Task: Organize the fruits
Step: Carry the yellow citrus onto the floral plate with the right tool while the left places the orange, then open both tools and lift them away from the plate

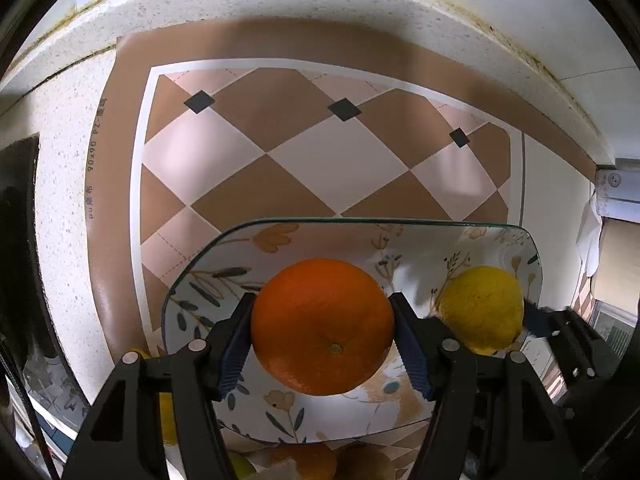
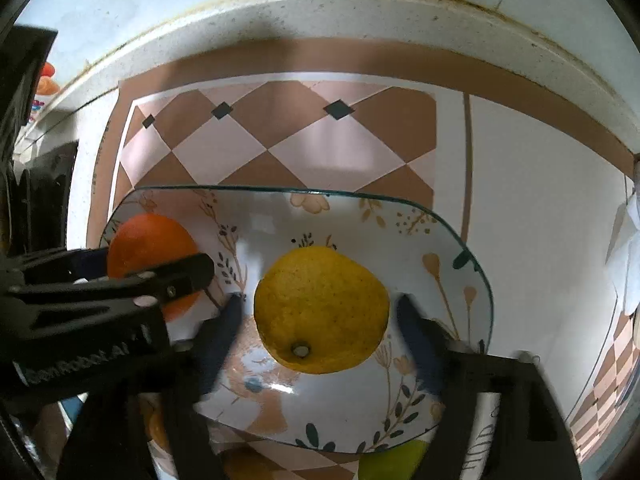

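- Left gripper (image 1: pixel 322 332) is clamped on the orange (image 1: pixel 322 326), both blue pads pressed against its sides, right over the floral glass plate (image 1: pixel 224 240).
- Right gripper (image 2: pixel 320 328) has its fingers either side of the lemon (image 2: pixel 322 309) with small gaps showing, so it's apart, not squeezing.
- Lemon sits on the plate, to the right of the orange.
- Plate rests on a checkered brown-and-white mat (image 1: pixel 320 152) on the speckled counter (image 1: pixel 60 208).
- More fruit peeks out under the plate's near edge, too hidden to call.
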Tool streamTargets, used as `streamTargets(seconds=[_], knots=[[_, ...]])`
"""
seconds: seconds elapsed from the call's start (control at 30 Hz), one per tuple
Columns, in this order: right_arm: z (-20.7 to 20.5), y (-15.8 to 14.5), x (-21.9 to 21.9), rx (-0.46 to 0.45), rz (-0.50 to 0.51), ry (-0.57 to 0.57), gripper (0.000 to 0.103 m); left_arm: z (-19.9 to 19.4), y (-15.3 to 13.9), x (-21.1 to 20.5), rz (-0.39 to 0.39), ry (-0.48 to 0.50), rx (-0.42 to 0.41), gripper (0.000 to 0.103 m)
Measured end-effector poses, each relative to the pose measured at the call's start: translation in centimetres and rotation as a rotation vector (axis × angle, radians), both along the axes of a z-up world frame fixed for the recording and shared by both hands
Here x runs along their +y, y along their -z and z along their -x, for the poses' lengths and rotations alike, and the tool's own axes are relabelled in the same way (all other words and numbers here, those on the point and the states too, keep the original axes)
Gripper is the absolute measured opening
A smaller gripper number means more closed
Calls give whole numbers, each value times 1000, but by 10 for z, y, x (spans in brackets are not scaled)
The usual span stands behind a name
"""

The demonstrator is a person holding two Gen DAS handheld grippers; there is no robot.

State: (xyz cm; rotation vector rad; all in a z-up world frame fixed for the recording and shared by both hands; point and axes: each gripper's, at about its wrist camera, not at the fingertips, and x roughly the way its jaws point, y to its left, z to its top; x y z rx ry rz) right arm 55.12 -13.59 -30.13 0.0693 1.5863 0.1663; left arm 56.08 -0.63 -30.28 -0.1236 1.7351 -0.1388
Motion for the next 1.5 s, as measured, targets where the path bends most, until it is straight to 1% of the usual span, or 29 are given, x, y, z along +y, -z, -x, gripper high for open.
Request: streamTargets(seconds=[0.13,0.17,0.2,0.23,0.33,0.5,0.53,0.67,0.77,0.93,1.1,1.27,1.33,1.5], knots=[[3,-9,-7,-2,13,12,92,-5,1,-5,-16,-3,1,64],[4,-13,-11,-3,22,13,92,-5,1,-5,-8,-6,5,68],[6,-16,-14,-2,33,19,93,-5,-2,-6,-7,-9,0,84],[10,-21,-18,-4,34,24,93,-7,-6,-8,-11,-10,-20,89],[22,-35,-32,-16,44,42,93,-5,-22,-7,-9,-4,-53,89],[48,-61,-45,-58,71,58,93,11,-56,-3,-79,14,-157,89],[55,-68,-51,-69,75,58,93,18,-65,-1,-85,14,-181,89],[80,-91,-48,-127,86,70,93,55,-95,3,-128,10,-273,89],[99,-109,-48,-166,89,77,93,82,-116,10,-142,-2,-334,89],[123,-135,-35,-235,80,74,93,120,-142,26,-144,-11,-417,89],[153,-167,-25,-309,69,65,93,155,-163,29,-146,-14,-489,89],[185,-199,-25,-378,61,76,93,184,-186,26,-149,-17,-556,89],[194,-208,-26,-390,53,79,93,195,-194,24,-147,-12,-583,89],[220,-236,-30,-440,29,98,93,215,-211,23,-135,-6,-614,89]])
